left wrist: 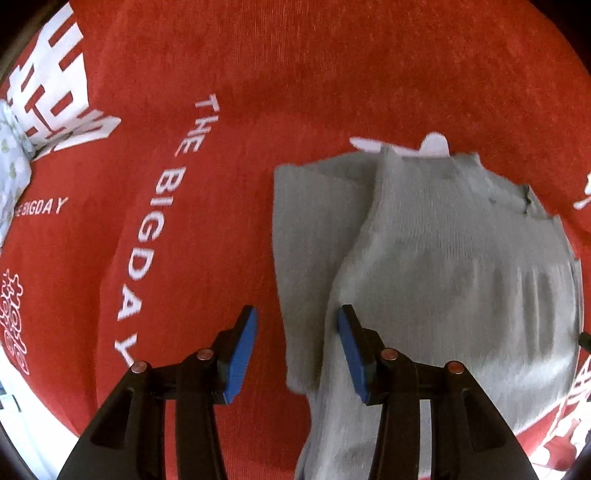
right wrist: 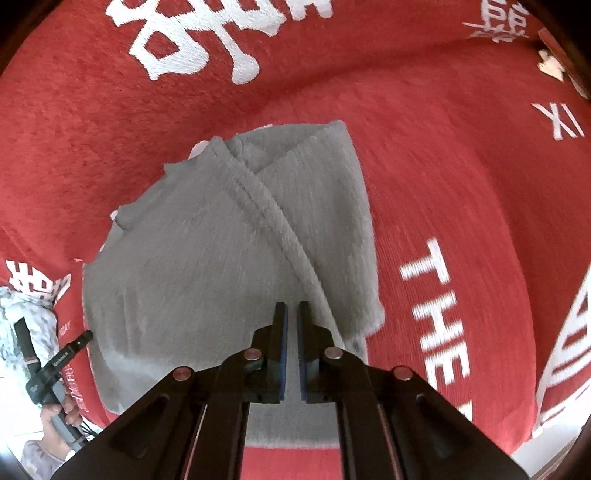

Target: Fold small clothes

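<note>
just ahead of the right gripper (right wrist: 291,314) lies the grey garment (right wrist: 221,240).

A red cloth (left wrist: 332,74) with a soft nap covers almost all of both views. White lettering (left wrist: 155,229) on it reads "THE BIGDAY", and large white Chinese characters (right wrist: 207,33) run along its far part in the right wrist view. A smaller white "XI" (right wrist: 561,120) sits near the right edge there. A pale flowered fabric (left wrist: 11,173) lies at the cloth's left edge.
</note>
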### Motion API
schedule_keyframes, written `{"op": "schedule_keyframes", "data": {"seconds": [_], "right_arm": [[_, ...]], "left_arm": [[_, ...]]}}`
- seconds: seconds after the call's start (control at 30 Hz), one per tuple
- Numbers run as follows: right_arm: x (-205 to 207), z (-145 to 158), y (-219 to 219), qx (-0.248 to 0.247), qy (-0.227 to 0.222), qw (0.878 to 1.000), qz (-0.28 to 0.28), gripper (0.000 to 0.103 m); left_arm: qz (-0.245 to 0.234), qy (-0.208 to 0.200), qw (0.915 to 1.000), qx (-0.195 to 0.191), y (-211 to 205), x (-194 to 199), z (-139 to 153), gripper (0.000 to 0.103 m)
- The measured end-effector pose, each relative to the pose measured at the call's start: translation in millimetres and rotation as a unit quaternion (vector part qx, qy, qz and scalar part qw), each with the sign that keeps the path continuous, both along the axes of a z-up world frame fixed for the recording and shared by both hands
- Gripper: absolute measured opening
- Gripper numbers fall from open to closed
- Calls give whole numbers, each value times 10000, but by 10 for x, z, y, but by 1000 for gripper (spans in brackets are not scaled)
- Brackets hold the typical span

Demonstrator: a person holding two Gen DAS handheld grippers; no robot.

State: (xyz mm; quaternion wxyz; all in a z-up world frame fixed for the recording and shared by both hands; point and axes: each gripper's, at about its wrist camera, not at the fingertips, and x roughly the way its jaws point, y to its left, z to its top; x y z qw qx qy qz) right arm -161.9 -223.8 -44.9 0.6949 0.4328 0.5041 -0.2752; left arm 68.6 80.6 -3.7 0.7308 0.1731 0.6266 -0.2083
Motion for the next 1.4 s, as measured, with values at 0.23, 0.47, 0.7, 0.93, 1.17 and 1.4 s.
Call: {"op": "schedule_keyframes", "data": {"seconds": [0.23, 0.47, 0.7, 0.93, 1.17, 1.4], "right_arm": [[-133, 95, 267, 260, -32, 9995, -183, 6], [-57, 63, 648, 619, -83, 9979, -183, 6], [233, -22, 1064, 906, -92, 9956, 201, 36], [509, -77, 1459, 1091, -48, 9916, 688, 54], [715, -132, 1743, 1223, 9, 9863, 1108, 63], [845, -138, 1890, 1275, -66, 9836, 1271, 79]], "left_arm": [[-70, 171, 9998, 58, 141, -111, 59, 47], [-359, 242, 9989, 167, 163, -296, 119, 47], [-279, 476, 9982, 234, 281, -409, 91, 48], [-235, 477, 9981, 311, 379, -468, 72, 77], [-236, 637, 9969, 406, 432, -454, 25, 77], [-201, 503, 9982, 246, 530, -429, 72, 103]]}}
